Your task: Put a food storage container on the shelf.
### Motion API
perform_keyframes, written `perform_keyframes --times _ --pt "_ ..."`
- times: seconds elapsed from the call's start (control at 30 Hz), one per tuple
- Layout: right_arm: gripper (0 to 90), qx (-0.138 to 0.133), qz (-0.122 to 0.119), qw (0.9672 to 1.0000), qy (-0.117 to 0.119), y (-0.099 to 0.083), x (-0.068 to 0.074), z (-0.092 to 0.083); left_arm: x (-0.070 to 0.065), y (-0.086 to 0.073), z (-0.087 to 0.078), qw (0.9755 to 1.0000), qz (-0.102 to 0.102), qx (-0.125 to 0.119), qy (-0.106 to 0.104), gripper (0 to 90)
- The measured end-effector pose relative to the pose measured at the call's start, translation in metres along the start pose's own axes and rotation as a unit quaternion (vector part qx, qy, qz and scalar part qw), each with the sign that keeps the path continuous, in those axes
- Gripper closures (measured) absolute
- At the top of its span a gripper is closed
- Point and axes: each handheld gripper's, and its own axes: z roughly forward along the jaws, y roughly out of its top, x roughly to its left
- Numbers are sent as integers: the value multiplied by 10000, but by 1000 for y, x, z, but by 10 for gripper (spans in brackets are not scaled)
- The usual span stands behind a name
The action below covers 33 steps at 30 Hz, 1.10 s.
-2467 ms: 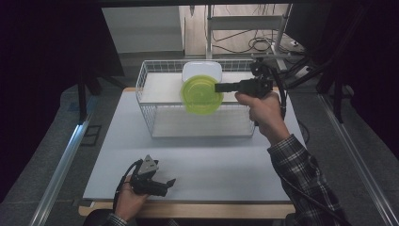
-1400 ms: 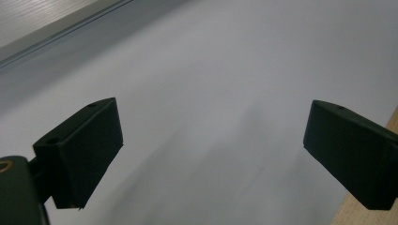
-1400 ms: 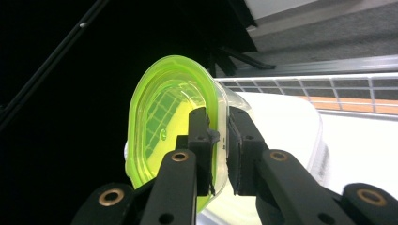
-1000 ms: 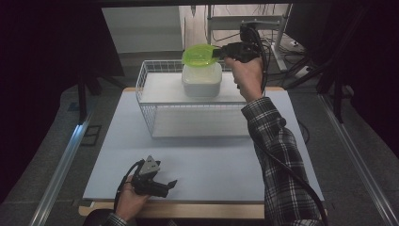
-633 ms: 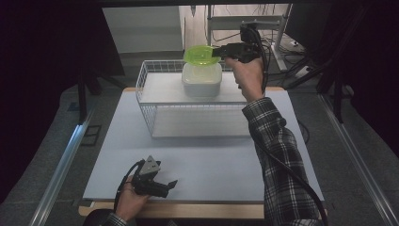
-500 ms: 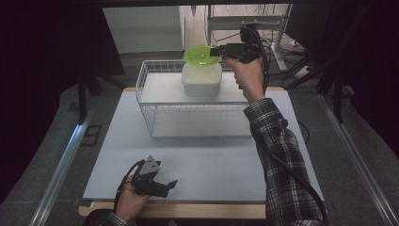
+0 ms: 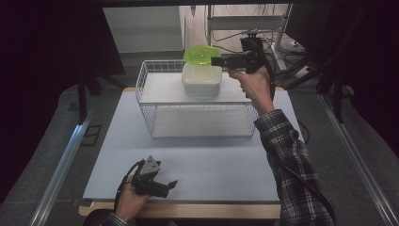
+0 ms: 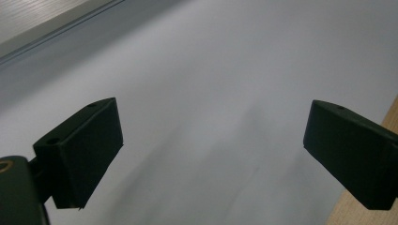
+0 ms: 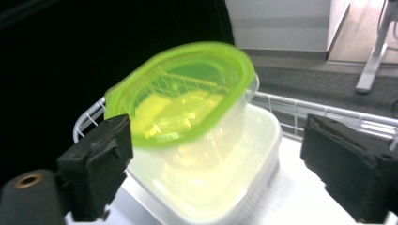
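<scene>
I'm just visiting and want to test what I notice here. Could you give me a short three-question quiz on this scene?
1. True or false: the green-lidded tub sits on the white container.
2. What stands between the left tool jaws? A) a lid B) nothing C) a cable
3. Fill in: the white container rests in the wire ____.

Key
1. True; it sits tilted on top, and the right tool jaws have just been opening, so its pads stand clear of the tub on both sides.
2. B; the jaws are open over the bare table.
3. basket.
</scene>
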Motion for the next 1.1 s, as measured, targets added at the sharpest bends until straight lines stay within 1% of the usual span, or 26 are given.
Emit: perform_keyframes --times 0.1,0.2,0.33,0.43,0.63,0.73,0.87,0.97,1.1 --pt "70 54 -174 9998 -34 -7 2 -4 0 0 0 10000 -10 -2 -5 48" --pt "64 22 -310 9995 -9 -15 4 -9 0 0 0 10000 -21 -11 -5 48" --pt "61 14 -321 9995 71 -22 6 -13 1 0 0 10000 -19 -38 -16 48" --pt "60 32 -385 9992 46 -30 7 -15 1 0 -1 9999 -67 -80 -53 47" --pt "54 80 -618 9981 14 -45 7 -17 2 0 -1 9996 -136 -127 -199 40" --pt "51 74 -693 9976 40 -52 8 -20 2 0 -1 9994 -146 -152 -263 33" --pt "44 93 -758 9970 101 -60 10 -24 2 0 -1 9991 -150 -214 -329 27" --pt "35 149 -823 9964 114 -66 11 -26 2 1 -1 9987 -202 -244 -405 26" --pt "31 215 -880 9958 106 -74 10 -29 4 0 -2 9977 -259 -359 -512 26"
